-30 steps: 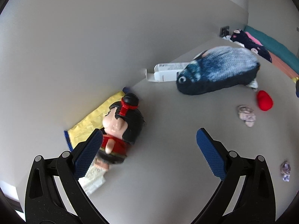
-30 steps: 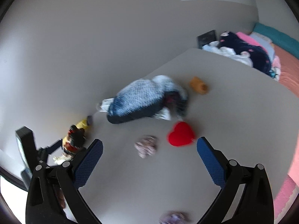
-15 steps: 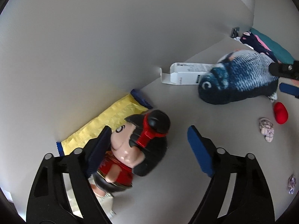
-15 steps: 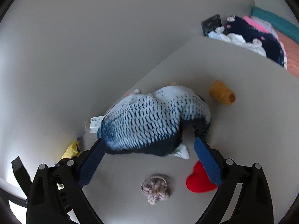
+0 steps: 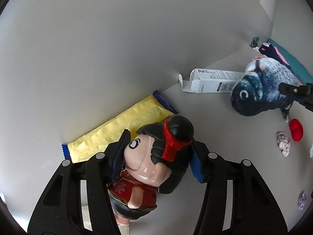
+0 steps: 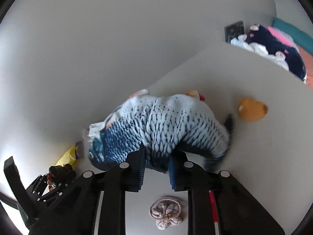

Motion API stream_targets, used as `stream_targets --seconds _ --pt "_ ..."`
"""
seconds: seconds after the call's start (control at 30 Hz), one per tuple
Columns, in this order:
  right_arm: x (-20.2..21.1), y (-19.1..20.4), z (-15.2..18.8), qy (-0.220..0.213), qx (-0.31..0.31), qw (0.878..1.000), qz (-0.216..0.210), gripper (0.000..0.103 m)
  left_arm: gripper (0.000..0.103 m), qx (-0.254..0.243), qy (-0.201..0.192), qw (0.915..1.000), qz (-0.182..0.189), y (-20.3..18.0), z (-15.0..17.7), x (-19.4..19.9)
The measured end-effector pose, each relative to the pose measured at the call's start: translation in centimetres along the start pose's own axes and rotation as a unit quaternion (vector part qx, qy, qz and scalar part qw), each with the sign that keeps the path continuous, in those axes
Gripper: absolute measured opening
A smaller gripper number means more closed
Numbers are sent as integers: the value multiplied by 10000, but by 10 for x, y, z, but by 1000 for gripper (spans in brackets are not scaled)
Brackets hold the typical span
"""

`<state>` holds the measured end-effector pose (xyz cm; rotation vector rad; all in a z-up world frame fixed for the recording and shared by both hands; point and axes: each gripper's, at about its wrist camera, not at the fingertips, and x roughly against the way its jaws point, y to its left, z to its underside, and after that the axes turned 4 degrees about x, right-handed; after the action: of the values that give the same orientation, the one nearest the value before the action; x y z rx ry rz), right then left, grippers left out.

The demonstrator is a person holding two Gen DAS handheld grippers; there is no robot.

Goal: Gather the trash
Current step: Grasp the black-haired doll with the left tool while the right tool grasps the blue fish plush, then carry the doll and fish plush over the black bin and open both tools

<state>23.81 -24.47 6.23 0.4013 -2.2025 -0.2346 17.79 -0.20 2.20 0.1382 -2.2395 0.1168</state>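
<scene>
**Both hands closing on toys, trash still on the desk**

The left hand-held gripper (image 5: pixel 156 152) is closing around the head of the doll figure (image 5: pixel 154 156), its pads at both sides. The right hand-held gripper (image 6: pixel 156 166) is closing too and pinches the lower edge of the plush fish (image 6: pixel 162 129). The yellow wrapper (image 5: pixel 117 133) and the opened white carton (image 5: pixel 211 82) lie against the wall. I think the toys are being cleared first; next they need a lift aside

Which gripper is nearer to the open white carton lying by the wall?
Hard to call. The right gripper is closing on the fish plush, which overlaps the white carton; the left gripper is closing around the doll, farther along the wall.
</scene>
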Motion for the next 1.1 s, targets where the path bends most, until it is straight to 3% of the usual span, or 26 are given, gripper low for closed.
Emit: stream_targets --seconds 0.3,0.53,0.87,1.1 --pt "70 -12 -6 -456 -19 9989 -64 21 54 -170 -311 9992 197 -21 6 36" --pt "140 -39 7 -837 -84 9965 37 21 54 -289 -454 9969 570 -51 18 80" --pt "218 -105 45 -1188 -434 9919 131 21 54 -943 -658 9883 1001 -146 42 139" --pt "267 -161 79 -1320 -723 9879 366 21 54 -1465 -624 9766 1446 -230 71 163"
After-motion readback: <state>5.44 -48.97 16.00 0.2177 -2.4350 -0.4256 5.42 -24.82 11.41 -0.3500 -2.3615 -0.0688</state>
